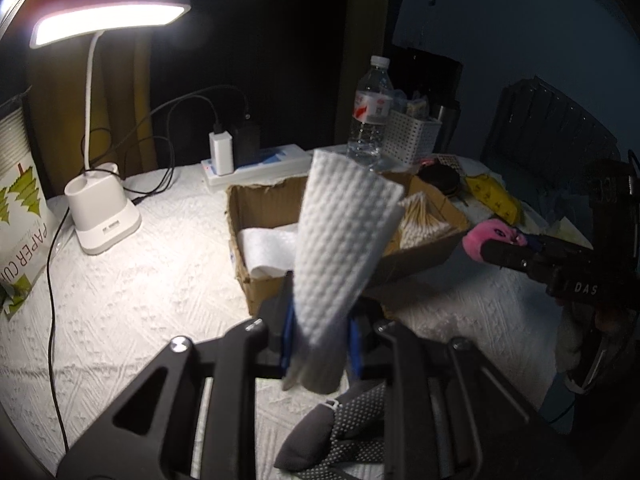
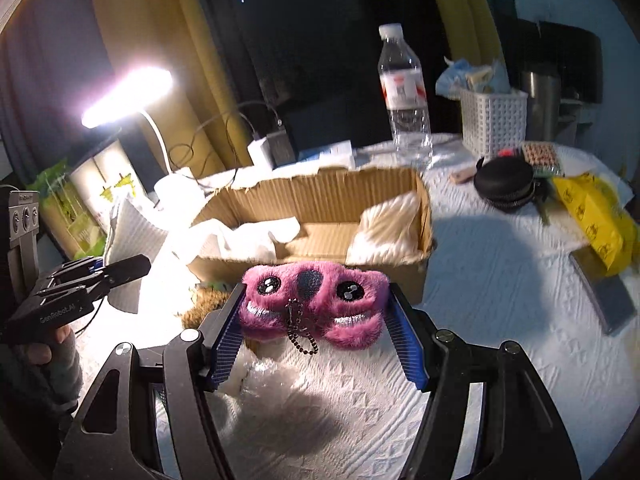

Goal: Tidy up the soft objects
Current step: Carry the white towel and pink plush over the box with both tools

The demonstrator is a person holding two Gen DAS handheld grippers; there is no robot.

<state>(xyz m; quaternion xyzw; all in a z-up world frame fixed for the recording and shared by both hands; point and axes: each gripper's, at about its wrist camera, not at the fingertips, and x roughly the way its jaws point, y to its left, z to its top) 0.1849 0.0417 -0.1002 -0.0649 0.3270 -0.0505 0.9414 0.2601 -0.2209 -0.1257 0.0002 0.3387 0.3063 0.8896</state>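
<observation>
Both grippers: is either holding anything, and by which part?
The left gripper pinches the white textured cloth by its bunched lower end. The right gripper clamps the pink plush toy across its two sides.

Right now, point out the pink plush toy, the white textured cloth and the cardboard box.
pink plush toy (image 2: 310, 280): right wrist view, its nose.
white textured cloth (image 1: 344, 240): left wrist view, its middle.
cardboard box (image 2: 332, 194): right wrist view, far inner wall.
</observation>
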